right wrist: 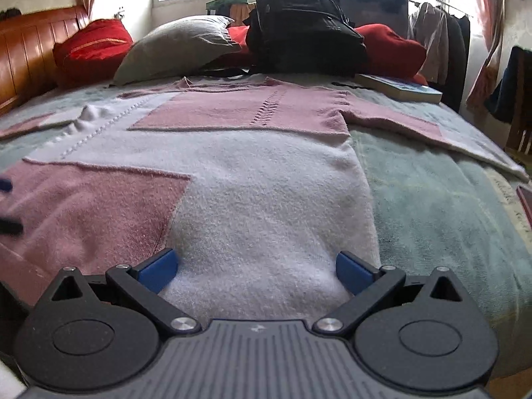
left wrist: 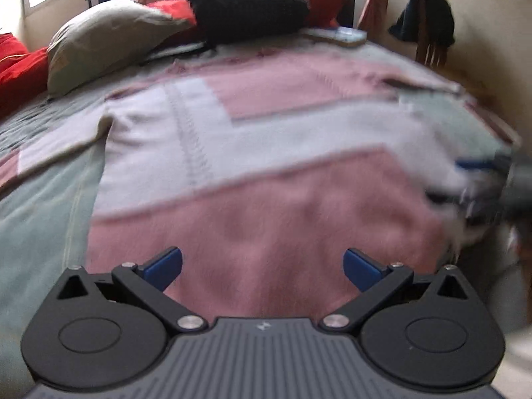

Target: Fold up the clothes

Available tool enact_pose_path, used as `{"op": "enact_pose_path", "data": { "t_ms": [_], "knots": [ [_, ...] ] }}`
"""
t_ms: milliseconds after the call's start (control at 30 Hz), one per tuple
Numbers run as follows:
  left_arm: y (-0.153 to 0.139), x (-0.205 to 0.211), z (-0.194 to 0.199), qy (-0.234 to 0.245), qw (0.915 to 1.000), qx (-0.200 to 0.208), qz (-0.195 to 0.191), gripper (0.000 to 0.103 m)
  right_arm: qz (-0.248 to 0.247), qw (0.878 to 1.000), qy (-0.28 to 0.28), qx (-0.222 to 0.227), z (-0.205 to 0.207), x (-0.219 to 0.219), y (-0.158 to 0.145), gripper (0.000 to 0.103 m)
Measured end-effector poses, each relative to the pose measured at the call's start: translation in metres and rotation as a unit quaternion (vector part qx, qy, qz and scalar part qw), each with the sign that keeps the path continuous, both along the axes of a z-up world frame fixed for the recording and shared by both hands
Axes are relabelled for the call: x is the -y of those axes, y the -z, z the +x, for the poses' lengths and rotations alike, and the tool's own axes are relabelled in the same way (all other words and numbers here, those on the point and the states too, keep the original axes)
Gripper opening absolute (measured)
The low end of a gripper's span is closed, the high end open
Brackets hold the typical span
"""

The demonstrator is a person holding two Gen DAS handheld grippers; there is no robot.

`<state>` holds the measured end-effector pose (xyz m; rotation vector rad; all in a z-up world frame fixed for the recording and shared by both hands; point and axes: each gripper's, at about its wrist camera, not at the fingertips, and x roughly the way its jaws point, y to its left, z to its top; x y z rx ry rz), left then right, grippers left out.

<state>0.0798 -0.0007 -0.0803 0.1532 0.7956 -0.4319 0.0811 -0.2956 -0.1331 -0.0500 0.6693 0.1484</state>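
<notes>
Fuzzy pink-and-white patchwork knit sweater (right wrist: 252, 179) flat on pale green quilted bedspread (right wrist: 432, 199) | left gripper (left wrist: 262, 266) wide open over pink hem | right gripper (right wrist: 254, 266) wide open on white hem | long axis toward black backpack (right wrist: 306, 30), neckline far, sleeves outspread

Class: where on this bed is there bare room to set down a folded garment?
Free: green bedspread right of the sweater, below its sleeve. Crowded: the far end, with pillow, backpack, book.
</notes>
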Motion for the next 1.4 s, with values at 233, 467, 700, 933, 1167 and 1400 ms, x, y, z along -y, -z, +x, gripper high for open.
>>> {"op": "enact_pose_path", "data": {
  "t_ms": [233,467,700,933,1167,1400],
  "knots": [
    [-0.001,0.019,0.057,-0.017,0.9995,0.016,-0.022,0.102,0.000,1.000,0.005,0.002,-0.002,0.000,0.001,0.103],
    [0.023,0.022,0.041,-0.033,0.9993,-0.015,0.007,0.102,0.001,1.000,0.005,-0.005,0.001,0.000,0.000,0.103],
    [0.023,0.012,-0.012,-0.032,0.9992,-0.016,0.019,0.102,-0.004,1.000,0.011,-0.019,0.004,-0.004,-0.002,0.103],
    [0.020,0.014,-0.020,-0.030,0.9983,-0.025,0.042,0.102,-0.009,0.999,0.018,-0.025,0.005,-0.005,-0.003,0.103],
    [0.004,0.020,-0.021,-0.014,0.9996,-0.021,0.011,0.102,-0.037,0.997,0.034,-0.054,0.011,-0.017,-0.015,0.103],
    [0.019,0.028,-0.021,0.014,0.9986,-0.029,0.043,0.102,-0.040,0.997,0.046,-0.055,0.009,-0.017,-0.022,0.103]
  ]
}}
